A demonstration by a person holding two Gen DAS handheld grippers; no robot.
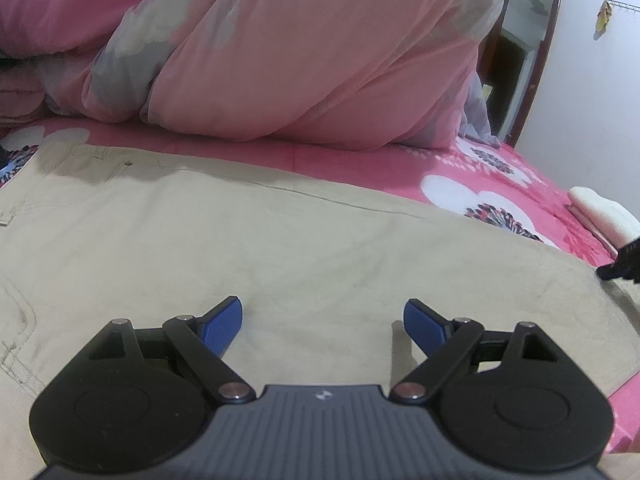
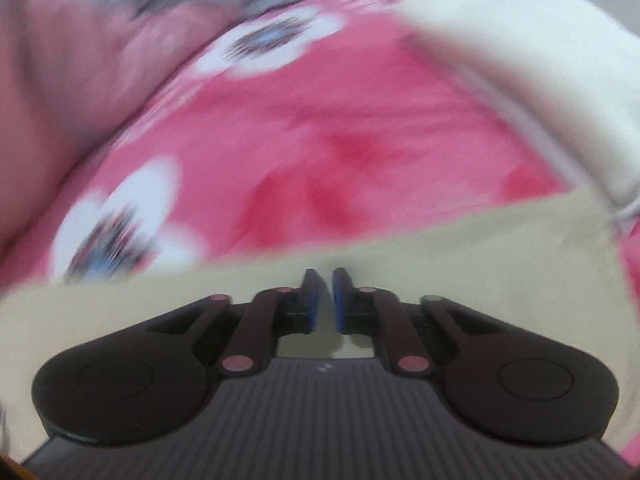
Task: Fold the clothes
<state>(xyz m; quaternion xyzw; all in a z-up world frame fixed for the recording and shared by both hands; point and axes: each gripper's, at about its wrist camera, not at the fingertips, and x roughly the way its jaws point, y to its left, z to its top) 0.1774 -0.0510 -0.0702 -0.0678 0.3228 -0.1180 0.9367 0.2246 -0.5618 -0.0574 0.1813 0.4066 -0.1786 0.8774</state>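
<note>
Beige trousers (image 1: 280, 248) lie spread flat across the pink flowered bed sheet (image 1: 360, 168), waistband and pocket seams at the left. My left gripper (image 1: 322, 320) hovers just over the middle of them, blue pads wide apart with nothing between. At the trousers' right edge a black tip of my right gripper (image 1: 624, 264) shows. In the blurred right wrist view my right gripper (image 2: 325, 280) has its pads almost together on a thin edge of the beige trousers (image 2: 480, 280), whose border runs just past the fingertips.
A bulky pink quilt (image 1: 300, 60) is heaped along the far side of the bed. A folded white cloth (image 1: 600, 212) (image 2: 520, 60) lies at the bed's right edge. A dark-framed doorway (image 1: 528, 40) and a white wall stand beyond.
</note>
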